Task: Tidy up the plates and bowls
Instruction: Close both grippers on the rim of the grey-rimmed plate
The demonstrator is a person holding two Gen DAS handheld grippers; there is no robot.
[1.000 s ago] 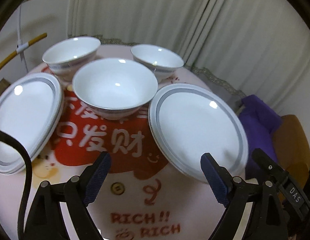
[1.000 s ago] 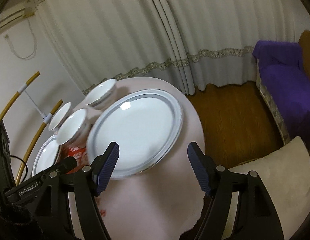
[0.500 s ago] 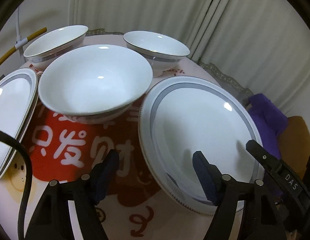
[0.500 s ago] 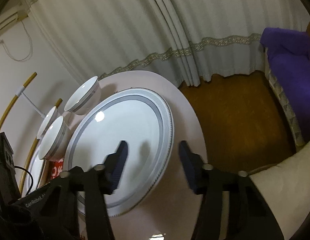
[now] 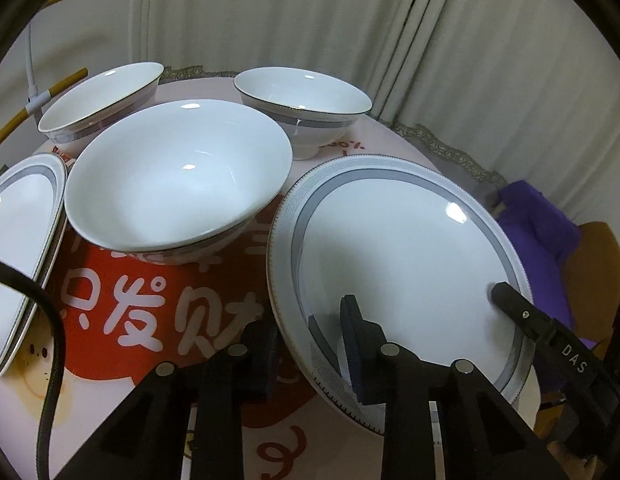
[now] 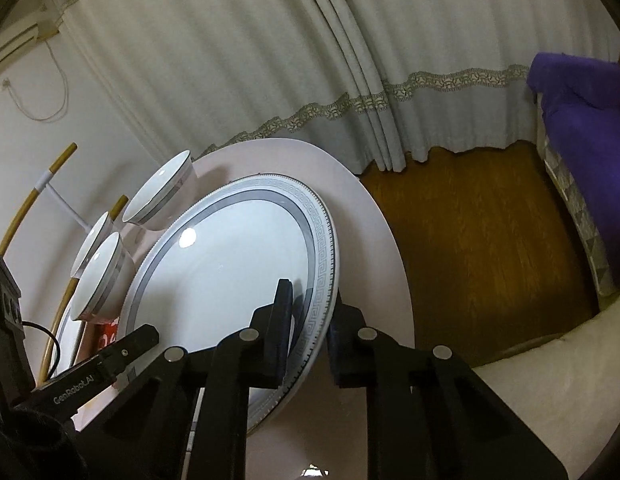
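Left gripper (image 5: 314, 344): jaws closing on near rim of large plate (image 5: 402, 256), one pad above, one below. Right gripper (image 6: 310, 328): jaws closing on same plate's right rim, pads pinching edge. Plate: round glossy white ceramic, grey band, key-pattern border, lying at right side of round table (image 6: 374, 240). Big white bowl (image 5: 178, 176) just left of plate; two smaller grey-banded bowls behind. Second plate (image 5: 18, 248) far left. Red printed mat (image 5: 150, 304) underneath.
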